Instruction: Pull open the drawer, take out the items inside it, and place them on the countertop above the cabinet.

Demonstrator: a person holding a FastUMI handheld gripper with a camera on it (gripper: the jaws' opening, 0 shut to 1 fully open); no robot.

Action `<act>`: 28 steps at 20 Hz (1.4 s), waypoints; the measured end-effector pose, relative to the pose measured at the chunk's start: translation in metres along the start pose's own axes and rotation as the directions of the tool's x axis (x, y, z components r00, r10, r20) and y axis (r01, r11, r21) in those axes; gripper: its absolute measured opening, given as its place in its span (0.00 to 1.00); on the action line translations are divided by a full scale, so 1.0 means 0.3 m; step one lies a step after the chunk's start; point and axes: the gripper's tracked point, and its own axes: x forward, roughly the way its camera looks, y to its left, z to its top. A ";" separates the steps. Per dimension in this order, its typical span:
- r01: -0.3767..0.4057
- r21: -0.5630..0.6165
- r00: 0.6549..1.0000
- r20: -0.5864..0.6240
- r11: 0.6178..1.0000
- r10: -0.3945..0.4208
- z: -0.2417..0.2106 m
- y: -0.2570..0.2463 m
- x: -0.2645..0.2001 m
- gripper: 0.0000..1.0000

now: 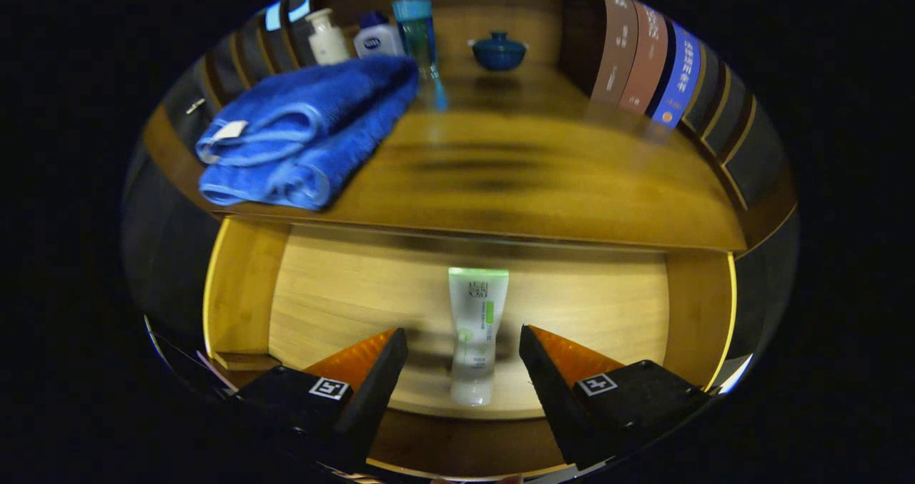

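Looking down into the open drawer [343, 305] from above its front edge, I am seeing the gripper [463, 352] hanging over the pale wooden drawer floor with its fingers spread wide and pressing on nothing. A white tube [475, 327] with green markings is lying on the drawer floor, its flat crimped end pointing toward the back and its cap toward me; it is sitting in the gap between the two fingers, apart from both, though I cannot tell how far below them. Above the drawer, the wooden countertop [529, 176] is running across, somewhat blurred. A folded blue towel [307, 134] is resting on the countertop's left part, reaching its front edge. Beyond the towel, near the back, I am noting a white pump bottle [327, 37], a squat white bottle [377, 39] with a blue cap beside it, and a tall teal bottle [419, 33]. A dark blue lidded pot [499, 51] is standing further right, well apart from the bottles.
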 end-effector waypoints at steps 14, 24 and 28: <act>-0.061 0.070 0.996 -0.054 0.996 0.064 -0.111 0.000 0.002 0.30; -0.149 0.056 0.988 0.050 0.987 0.147 -0.029 0.043 -0.306 0.30; -0.131 0.080 0.989 0.082 0.988 0.124 0.116 0.022 -0.362 0.30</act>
